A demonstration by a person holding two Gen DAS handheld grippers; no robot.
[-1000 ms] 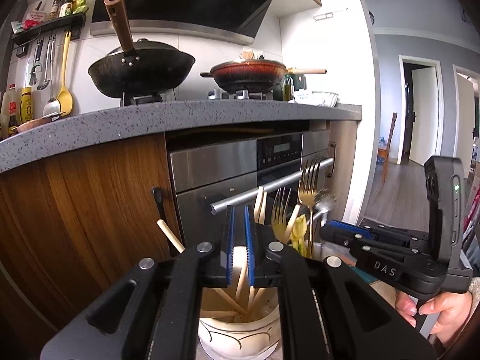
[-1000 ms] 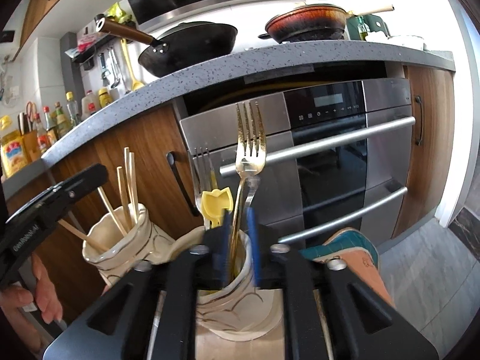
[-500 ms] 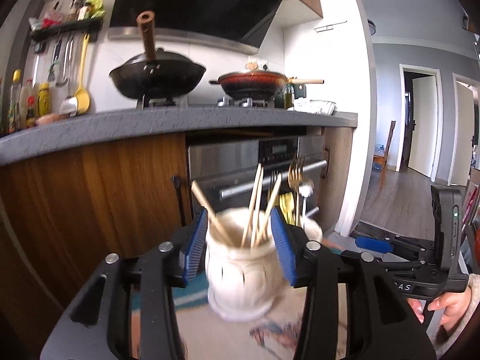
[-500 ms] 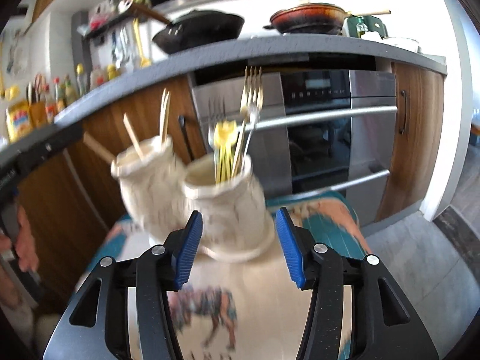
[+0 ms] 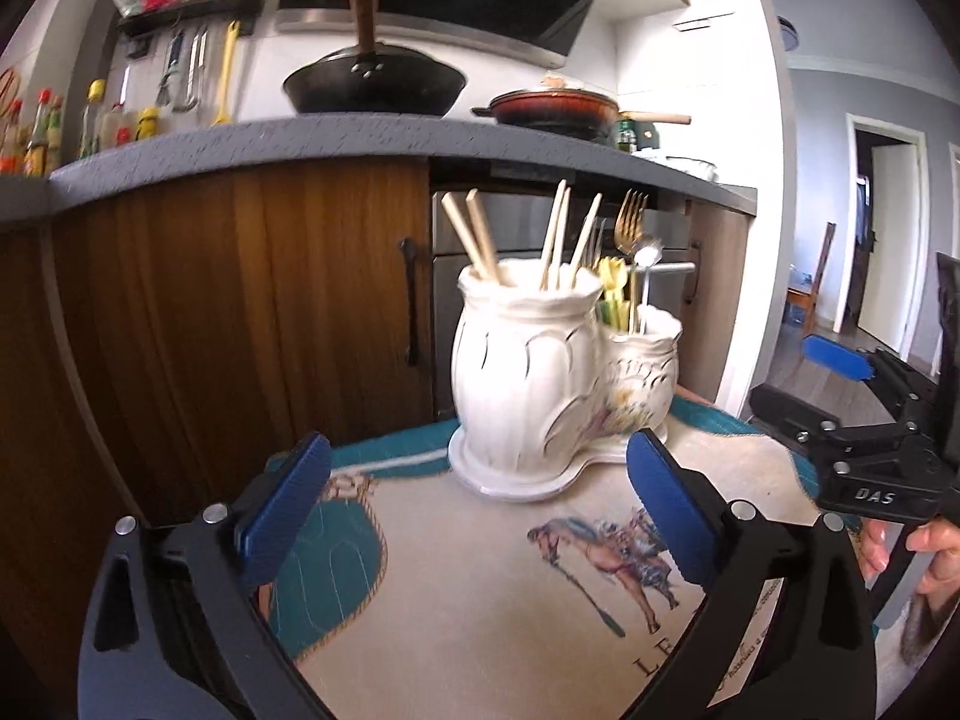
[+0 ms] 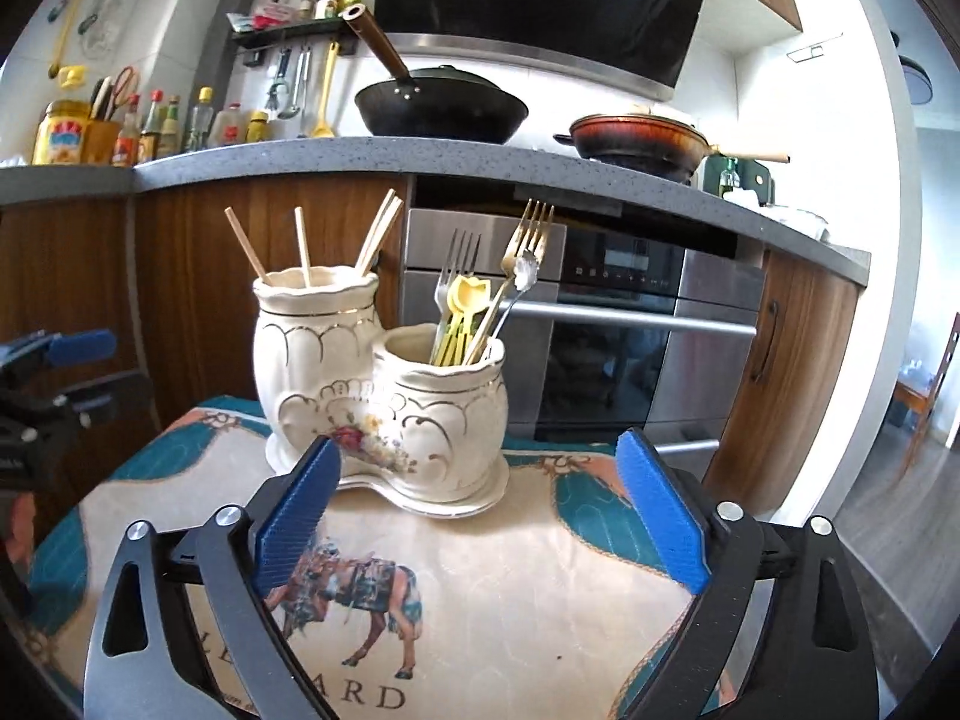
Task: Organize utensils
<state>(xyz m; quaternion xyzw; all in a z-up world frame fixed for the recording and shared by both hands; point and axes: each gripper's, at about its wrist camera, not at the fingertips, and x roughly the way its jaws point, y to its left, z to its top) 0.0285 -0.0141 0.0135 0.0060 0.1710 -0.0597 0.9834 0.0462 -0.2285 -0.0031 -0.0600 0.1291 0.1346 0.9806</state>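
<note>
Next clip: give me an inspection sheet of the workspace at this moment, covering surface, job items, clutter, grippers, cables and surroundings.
Surface: horse-print cloth with teal border, covering the work surface.
Job's things: white ceramic twin-pot holder stands upright on the cloth; chopsticks in the taller pot; gold fork, silver fork, yellow plastic utensils in the shorter pot.
Clutter: nothing seen on the cloth.
Grippers: left gripper open, jaws just widened, nothing between them; right gripper likewise.
Cables: nothing seen.
Surroundings: grey counter with black wok, red pan, sauce bottles; built-in oven; wooden cabinets.
</note>
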